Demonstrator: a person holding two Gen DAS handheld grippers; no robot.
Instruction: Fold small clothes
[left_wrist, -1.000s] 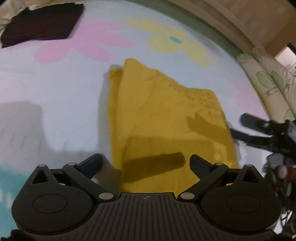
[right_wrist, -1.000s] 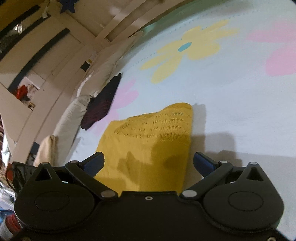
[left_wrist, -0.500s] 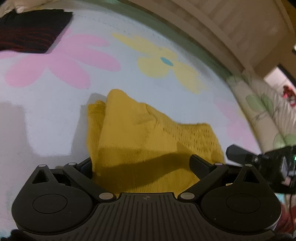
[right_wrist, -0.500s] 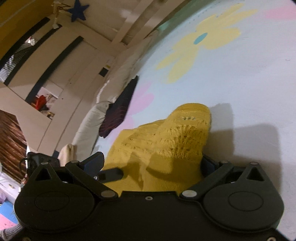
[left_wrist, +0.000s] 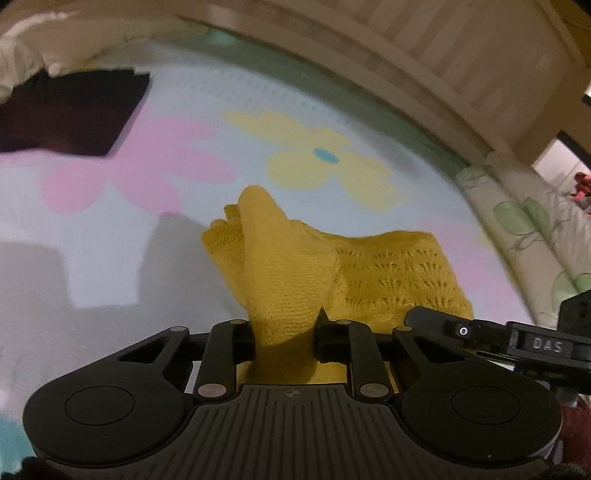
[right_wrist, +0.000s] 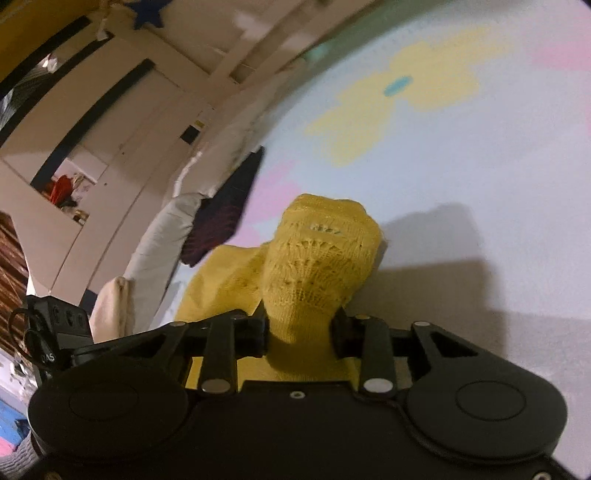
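Note:
A yellow knitted garment (left_wrist: 295, 273) lies on a pale blue flowered bedspread (left_wrist: 110, 258). My left gripper (left_wrist: 284, 338) is shut on the garment's near left edge, and the cloth bunches up between its fingers. My right gripper (right_wrist: 299, 334) is shut on the near right edge of the same garment (right_wrist: 317, 266), which rises in a puckered fold. The right gripper also shows at the right of the left wrist view (left_wrist: 480, 332).
A dark folded garment (left_wrist: 70, 110) lies at the far left of the bed, also seen in the right wrist view (right_wrist: 225, 210). A wooden bed rail (left_wrist: 406, 74) runs along the far side. A leaf-print pillow (left_wrist: 535, 229) lies at the right.
Both grippers moved down onto the garment's near edge and closed on it. The cloth, flat a second ago, is now bunched and lifted at both near corners.

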